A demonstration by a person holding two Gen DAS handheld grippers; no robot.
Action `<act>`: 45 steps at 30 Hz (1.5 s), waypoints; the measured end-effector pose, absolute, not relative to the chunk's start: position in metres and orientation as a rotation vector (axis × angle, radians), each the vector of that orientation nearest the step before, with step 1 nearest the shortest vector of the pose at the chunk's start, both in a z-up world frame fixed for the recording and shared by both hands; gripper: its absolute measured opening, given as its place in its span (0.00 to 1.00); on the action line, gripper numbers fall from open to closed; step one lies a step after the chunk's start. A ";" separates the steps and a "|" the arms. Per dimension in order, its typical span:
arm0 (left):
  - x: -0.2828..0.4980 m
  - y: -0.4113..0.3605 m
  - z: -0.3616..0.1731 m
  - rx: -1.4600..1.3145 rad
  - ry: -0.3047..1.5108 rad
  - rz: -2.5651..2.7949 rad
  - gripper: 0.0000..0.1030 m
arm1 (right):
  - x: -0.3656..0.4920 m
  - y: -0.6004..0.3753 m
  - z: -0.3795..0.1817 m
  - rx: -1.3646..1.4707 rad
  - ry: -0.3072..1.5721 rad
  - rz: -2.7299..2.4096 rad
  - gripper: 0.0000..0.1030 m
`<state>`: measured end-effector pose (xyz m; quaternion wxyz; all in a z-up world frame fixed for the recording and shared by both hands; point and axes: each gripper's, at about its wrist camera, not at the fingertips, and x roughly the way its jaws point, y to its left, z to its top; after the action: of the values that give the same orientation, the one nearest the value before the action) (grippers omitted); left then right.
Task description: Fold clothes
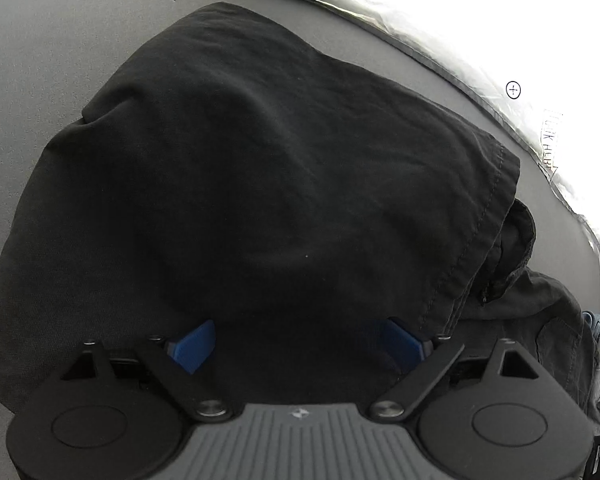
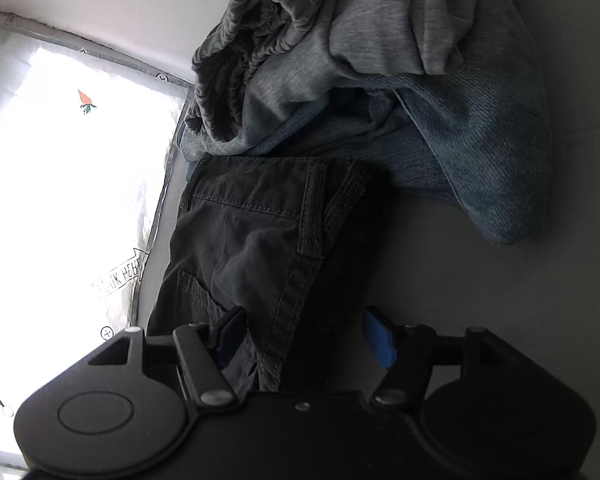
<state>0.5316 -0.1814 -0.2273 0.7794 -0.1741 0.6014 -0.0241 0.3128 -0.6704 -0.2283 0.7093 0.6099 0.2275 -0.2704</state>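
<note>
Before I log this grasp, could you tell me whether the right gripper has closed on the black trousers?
No. The right gripper is open, its blue pads spread wide over the waistband of the black trousers.

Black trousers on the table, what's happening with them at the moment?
A person is folding clothes with a handheld gripper in each hand. The black trousers lie folded over on the grey table. The left gripper is open, low over the near edge of the fold. The right gripper is also open, with the trousers' waistband end lying between its fingers. Neither is clamped. Behind that, blue jeans and a grey garment lie heaped, unfolded.
</note>
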 end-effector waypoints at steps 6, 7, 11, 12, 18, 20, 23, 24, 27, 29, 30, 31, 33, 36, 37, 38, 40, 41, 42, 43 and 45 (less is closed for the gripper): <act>0.531 -0.215 -0.237 -0.187 1.287 -0.006 0.99 | 0.324 -0.693 -0.246 1.457 0.410 -0.563 0.91; 0.531 -0.214 -0.237 -0.187 1.284 -0.002 0.99 | 0.327 -0.694 -0.246 1.453 0.412 -0.565 0.91; 0.533 -0.209 -0.239 -0.203 1.289 -0.005 0.99 | 0.334 -0.690 -0.244 1.398 0.439 -0.609 0.68; 0.534 -0.207 -0.240 -0.209 1.291 -0.006 0.99 | 0.336 -0.689 -0.244 1.382 0.452 -0.623 0.57; 0.538 -0.202 -0.243 -0.208 1.297 -0.004 0.99 | 0.335 -0.690 -0.252 1.402 0.417 -0.601 0.55; 0.540 -0.199 -0.243 -0.220 1.304 0.000 0.99 | 0.337 -0.689 -0.251 1.395 0.402 -0.583 0.54; 0.542 -0.194 -0.243 -0.238 1.313 0.005 0.99 | 0.339 -0.687 -0.251 1.384 0.380 -0.556 0.27; 0.543 -0.192 -0.243 -0.250 1.317 0.008 0.99 | 0.340 -0.687 -0.250 1.381 0.372 -0.546 0.24; 0.542 -0.175 -0.238 -0.376 1.331 0.023 0.85 | 0.344 -0.681 -0.239 1.350 0.331 -0.479 0.20; 0.541 -0.163 -0.233 -0.467 1.337 0.003 0.68 | 0.350 -0.675 -0.226 1.320 0.309 -0.422 0.20; 0.540 -0.158 -0.231 -0.504 1.334 -0.011 0.65 | 0.354 -0.672 -0.220 1.310 0.300 -0.392 0.20; 0.539 -0.154 -0.228 -0.527 1.326 -0.022 0.58 | 0.359 -0.668 -0.214 1.299 0.291 -0.362 0.20; 0.538 -0.148 -0.222 -0.552 1.305 -0.039 0.46 | 0.368 -0.659 -0.202 1.276 0.272 -0.295 0.19; 0.535 -0.140 -0.208 -0.534 1.255 -0.056 0.21 | 0.383 -0.641 -0.183 1.231 0.246 -0.184 0.20; 0.527 -0.144 -0.195 -0.528 1.238 -0.057 0.15 | 0.388 -0.634 -0.178 1.218 0.242 -0.147 0.20; 0.521 -0.148 -0.184 -0.523 1.223 -0.058 0.13 | 0.393 -0.628 -0.173 1.213 0.240 -0.111 0.20; 0.521 -0.156 -0.177 -0.527 1.212 -0.065 0.13 | 0.419 -0.600 -0.166 1.223 0.246 -0.033 0.20; 0.522 -0.159 -0.175 -0.530 1.208 -0.069 0.13 | 0.426 -0.589 -0.164 1.241 0.252 -0.004 0.20; 0.522 -0.158 -0.177 -0.538 1.207 -0.078 0.13 | 0.430 -0.580 -0.162 1.261 0.258 0.023 0.20; 0.522 -0.156 -0.179 -0.546 1.207 -0.087 0.13 | 0.433 -0.571 -0.160 1.280 0.264 0.050 0.20; 0.522 -0.147 -0.178 -0.554 1.211 -0.098 0.13 | 0.441 -0.553 -0.160 1.327 0.272 0.090 0.19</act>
<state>0.5217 -0.1469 -0.1780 0.7853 -0.2569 0.5615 -0.0455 0.4406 -0.5534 -0.1604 0.7784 0.6136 0.1259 0.0418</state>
